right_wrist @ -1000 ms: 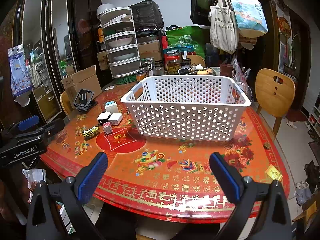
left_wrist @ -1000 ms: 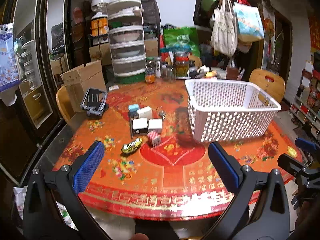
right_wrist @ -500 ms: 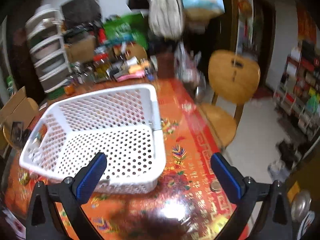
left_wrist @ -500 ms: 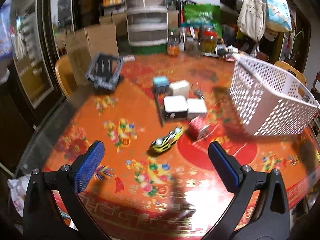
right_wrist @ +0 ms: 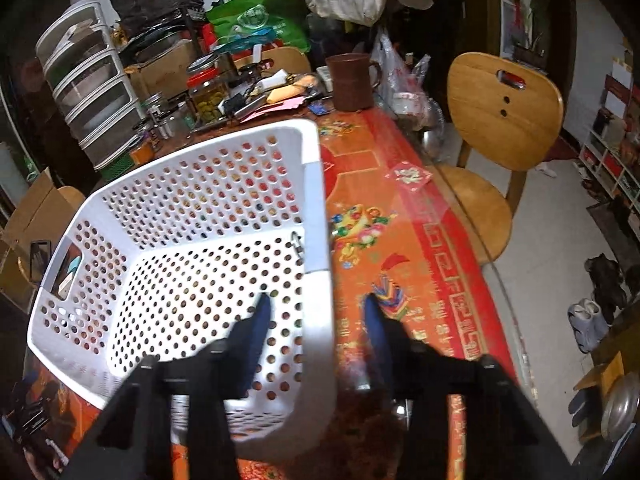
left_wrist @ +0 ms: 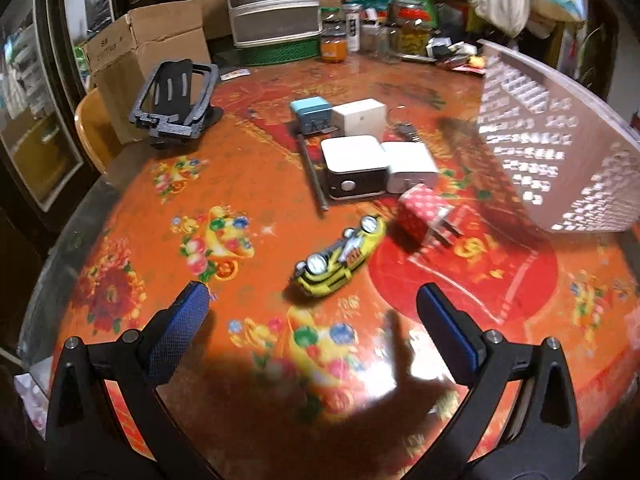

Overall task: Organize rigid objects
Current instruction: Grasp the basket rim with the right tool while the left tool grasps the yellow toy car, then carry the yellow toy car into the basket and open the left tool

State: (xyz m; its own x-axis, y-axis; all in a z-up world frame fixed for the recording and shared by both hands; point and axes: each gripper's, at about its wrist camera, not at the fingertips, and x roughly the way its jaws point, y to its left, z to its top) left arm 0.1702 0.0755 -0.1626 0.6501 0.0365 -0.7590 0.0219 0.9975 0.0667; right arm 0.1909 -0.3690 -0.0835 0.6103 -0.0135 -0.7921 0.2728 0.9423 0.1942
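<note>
In the left wrist view my left gripper is open and empty, just short of a yellow toy car on the red patterned table. Beyond it lie a red dotted plug, two white boxes, a blue box and a white box. The white perforated basket stands at the right. In the right wrist view my right gripper straddles the basket's right rim, one finger inside, one outside, with a gap on each side. The basket is empty.
A dark phone stand and a cardboard box sit at the table's far left. Jars and drawers crowd the back edge. A brown mug stands behind the basket. A wooden chair stands right of the table.
My left gripper has moved down and forward toward the toy car. My right gripper has swung over to the basket's right rim and narrowed around it.
</note>
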